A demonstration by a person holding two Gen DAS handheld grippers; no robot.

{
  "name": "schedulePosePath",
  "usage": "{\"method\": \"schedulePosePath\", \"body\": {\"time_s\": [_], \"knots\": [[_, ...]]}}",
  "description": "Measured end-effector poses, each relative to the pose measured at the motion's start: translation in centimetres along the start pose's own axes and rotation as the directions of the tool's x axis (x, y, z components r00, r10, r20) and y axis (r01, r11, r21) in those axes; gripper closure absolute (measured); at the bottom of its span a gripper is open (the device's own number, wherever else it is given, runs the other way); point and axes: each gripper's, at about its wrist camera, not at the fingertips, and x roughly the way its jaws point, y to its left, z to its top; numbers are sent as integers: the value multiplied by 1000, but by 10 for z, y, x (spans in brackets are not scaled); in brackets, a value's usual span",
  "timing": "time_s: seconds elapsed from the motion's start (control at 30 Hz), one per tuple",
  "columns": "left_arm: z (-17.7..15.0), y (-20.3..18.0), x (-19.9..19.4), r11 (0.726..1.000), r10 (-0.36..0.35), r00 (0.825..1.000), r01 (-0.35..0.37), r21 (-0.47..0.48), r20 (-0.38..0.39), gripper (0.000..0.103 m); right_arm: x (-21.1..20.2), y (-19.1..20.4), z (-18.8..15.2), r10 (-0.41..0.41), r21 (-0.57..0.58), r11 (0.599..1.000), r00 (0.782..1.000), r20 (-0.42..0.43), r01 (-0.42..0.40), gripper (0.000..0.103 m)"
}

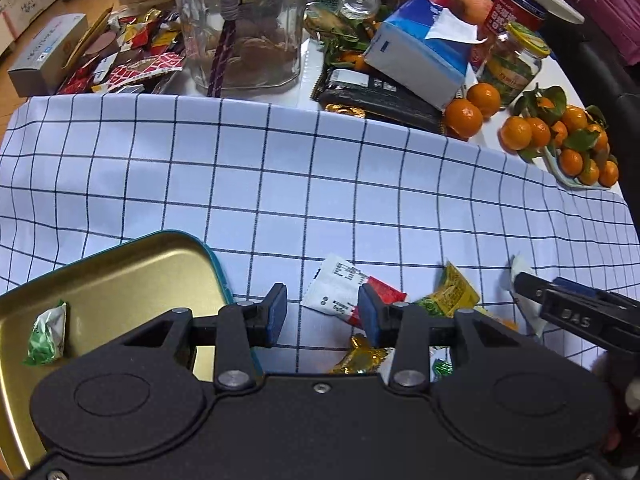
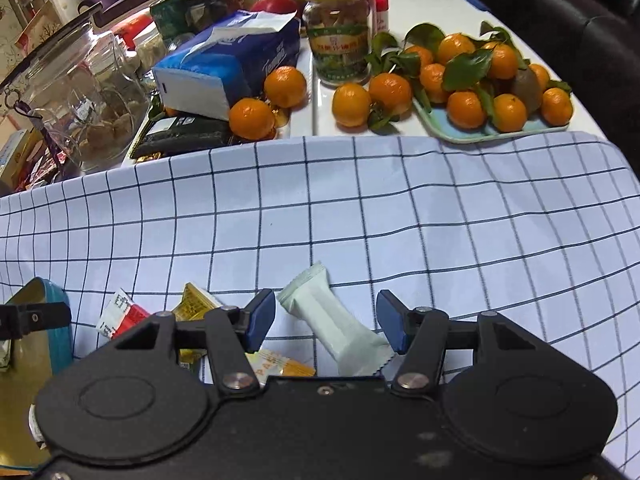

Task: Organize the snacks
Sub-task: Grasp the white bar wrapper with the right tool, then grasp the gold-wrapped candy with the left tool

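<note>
- Gold tin tray (image 1: 132,276) sits at the left of the checked cloth (image 1: 280,184), one green candy (image 1: 46,334) already in it, so I'd guess that's where the snacks go.
- The rest are loose in a small pile on the cloth beside it: red-white packet (image 1: 340,292), yellow packet (image 1: 452,294), gold candy (image 1: 362,356), pale bar (image 2: 340,328).
- Left tongs (image 1: 323,312) hang about half open over the red-white packet's edge, gripping nothing.
- Right tongs (image 2: 326,322) straddle the pale bar, half open; pads look clear of it, so not grabbed yet.
</note>
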Motion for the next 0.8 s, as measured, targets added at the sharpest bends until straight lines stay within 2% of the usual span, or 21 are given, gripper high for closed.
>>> {"method": "schedulePosePath", "body": {"time_s": [0.13,0.27,0.3,0.47,0.5,0.67,0.8], "knots": [[3,-3,2,1000,1,1000,-1,1,-2,54,6,13,0,-1,-69,998,1000,0,1,45],[4,-1,10,1000,-8,1000,7,-21,-29,54,14,22,-5,-45,-153,987,999,-17,42,46],[4,-2,11,1000,-6,999,5,-22,-31,54,16,22,-6,-49,-157,987,998,-26,44,49],[2,-9,17,1000,1,999,-1,-6,-43,54,22,13,-7,-92,-117,990,994,-64,84,68],[2,-11,18,1000,1,999,-1,0,-44,54,22,12,-7,-97,-114,989,993,-71,89,81],[2,-19,21,1000,-2,999,3,25,-50,54,17,7,-8,-84,-54,995,992,-98,79,81],[3,-19,22,1000,-10,998,12,27,-58,54,6,3,-5,-51,11,999,995,-86,52,81]]}}
